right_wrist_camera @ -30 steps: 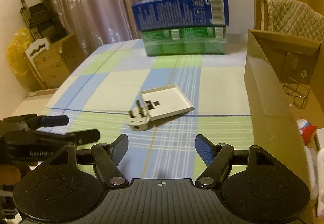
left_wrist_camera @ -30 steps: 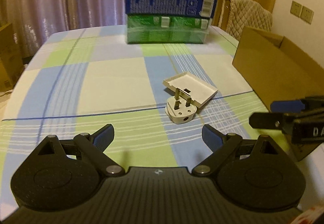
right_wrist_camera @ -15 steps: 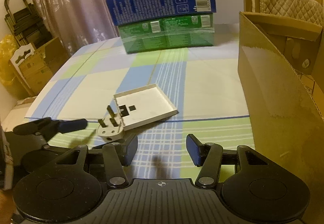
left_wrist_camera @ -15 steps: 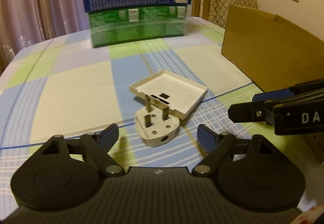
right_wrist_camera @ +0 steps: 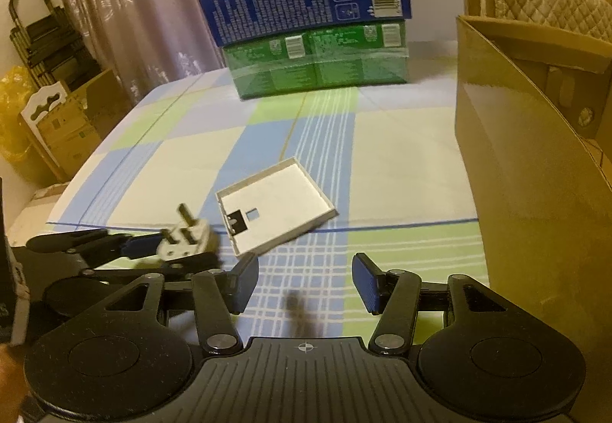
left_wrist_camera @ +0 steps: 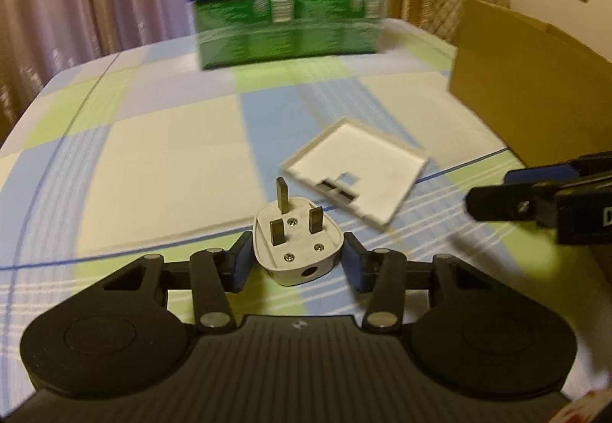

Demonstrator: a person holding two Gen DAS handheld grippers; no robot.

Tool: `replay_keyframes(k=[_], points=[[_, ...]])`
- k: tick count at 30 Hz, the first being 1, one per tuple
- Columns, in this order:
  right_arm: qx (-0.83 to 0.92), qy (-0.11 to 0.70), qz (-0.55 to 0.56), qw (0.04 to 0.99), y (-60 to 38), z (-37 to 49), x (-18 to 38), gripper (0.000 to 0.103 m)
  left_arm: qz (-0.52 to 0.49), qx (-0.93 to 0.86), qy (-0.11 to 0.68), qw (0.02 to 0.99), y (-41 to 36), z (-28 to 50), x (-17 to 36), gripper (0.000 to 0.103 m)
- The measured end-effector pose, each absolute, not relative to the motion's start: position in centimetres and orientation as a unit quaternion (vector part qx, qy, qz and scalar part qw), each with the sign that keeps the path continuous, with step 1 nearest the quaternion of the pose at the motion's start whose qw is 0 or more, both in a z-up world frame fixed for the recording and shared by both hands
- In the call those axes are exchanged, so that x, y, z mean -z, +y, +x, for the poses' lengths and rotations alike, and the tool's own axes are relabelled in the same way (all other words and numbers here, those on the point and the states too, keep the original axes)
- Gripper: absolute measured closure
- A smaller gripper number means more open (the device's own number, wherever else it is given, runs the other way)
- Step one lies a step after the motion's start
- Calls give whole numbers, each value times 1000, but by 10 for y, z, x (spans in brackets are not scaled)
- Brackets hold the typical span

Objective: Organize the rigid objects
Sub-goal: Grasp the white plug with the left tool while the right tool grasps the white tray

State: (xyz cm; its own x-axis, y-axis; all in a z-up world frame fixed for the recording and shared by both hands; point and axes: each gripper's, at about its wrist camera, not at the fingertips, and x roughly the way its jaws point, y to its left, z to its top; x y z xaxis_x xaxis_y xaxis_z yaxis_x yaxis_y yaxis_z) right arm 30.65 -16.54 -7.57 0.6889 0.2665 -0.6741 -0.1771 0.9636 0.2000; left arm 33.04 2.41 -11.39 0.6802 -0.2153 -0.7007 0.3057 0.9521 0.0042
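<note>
Fingers of our left gripper have just been closing, and now the blue pads sit tight against both flanks of the white plug, pins up, on the checked tablecloth. Our right gripper stands parted over bare cloth, nothing between its pads. Just beyond the plug lies the white faceplate, hollow side up, apart from the pins. Off to the right stands the cardboard box; farthest back, stacked cartons.
</note>
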Motion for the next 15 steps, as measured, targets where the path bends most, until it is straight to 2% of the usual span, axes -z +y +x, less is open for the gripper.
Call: replay_keyframes(k=[2, 4, 15], points=[[-127, 374, 49, 918, -161, 310, 75, 46, 58, 131, 381, 913, 39, 331, 110, 60], [-131, 370, 38, 919, -155, 315, 76, 27, 61, 126, 382, 913, 51, 329, 104, 60], [-195, 361, -94, 907, -101, 354, 99, 15, 16, 118, 374, 920, 82, 335, 96, 60]])
